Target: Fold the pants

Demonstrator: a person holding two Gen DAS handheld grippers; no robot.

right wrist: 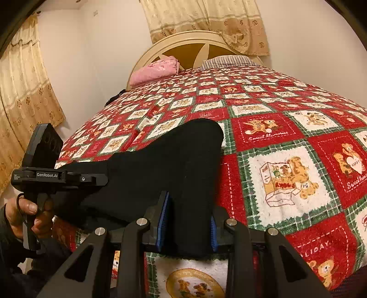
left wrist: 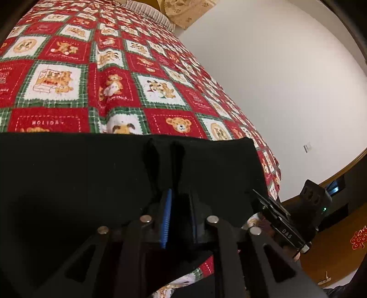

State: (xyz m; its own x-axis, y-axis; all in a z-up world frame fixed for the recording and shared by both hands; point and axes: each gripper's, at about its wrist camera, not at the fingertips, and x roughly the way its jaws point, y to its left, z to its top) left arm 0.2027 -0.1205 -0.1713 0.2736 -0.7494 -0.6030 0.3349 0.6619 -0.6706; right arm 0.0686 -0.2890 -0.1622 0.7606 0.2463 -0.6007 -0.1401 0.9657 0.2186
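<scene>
We cannot see the left hand-held gripper (left wrist: 165,146) fingertips, buried in the black pants (left wrist: 91,174); beside the pants, the bedspread (left wrist: 68,75) runs off frame.

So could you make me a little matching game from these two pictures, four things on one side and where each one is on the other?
Things:
1. black pants
2. pink bundle
3. patterned curtain
4. hand

Places:
A. hanging above the headboard
B. at the head of the bed, at the headboard's left side
C. lower left of the right wrist view, wrapped round a tool handle
D. spread on the teddy-bear quilt, between the tongs' blue pads

Pairs: 1-D, 2-B, 3-A, 4-C
</scene>
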